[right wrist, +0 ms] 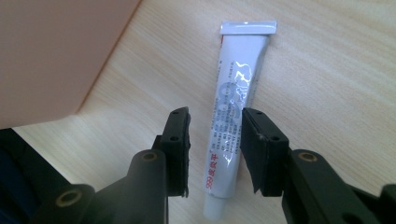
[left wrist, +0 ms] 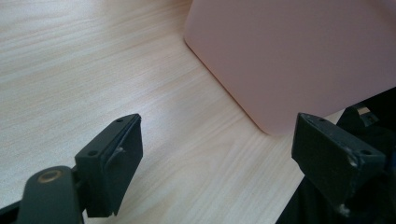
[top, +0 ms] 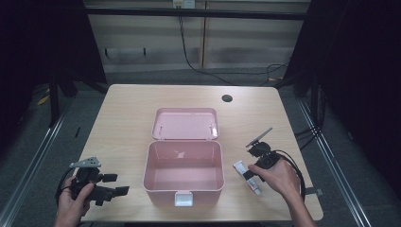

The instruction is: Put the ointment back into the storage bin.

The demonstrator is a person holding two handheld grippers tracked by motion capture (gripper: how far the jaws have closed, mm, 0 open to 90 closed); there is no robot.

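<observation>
The white tube is straddled by the right gripper, whose jaws are narrowed around its lower half; a sliver of gap is seen on each side, so whether the pads press cannot be told. The tube lies flat on the table, just right of the pink box, its crimped end pointed away from the gripper. The box is stood open, its lid laid back behind it and a white latch at its front. Left of the box, the left gripper is held with jaws wide and nothing between them, the box's rounded corner just ahead.
</observation>
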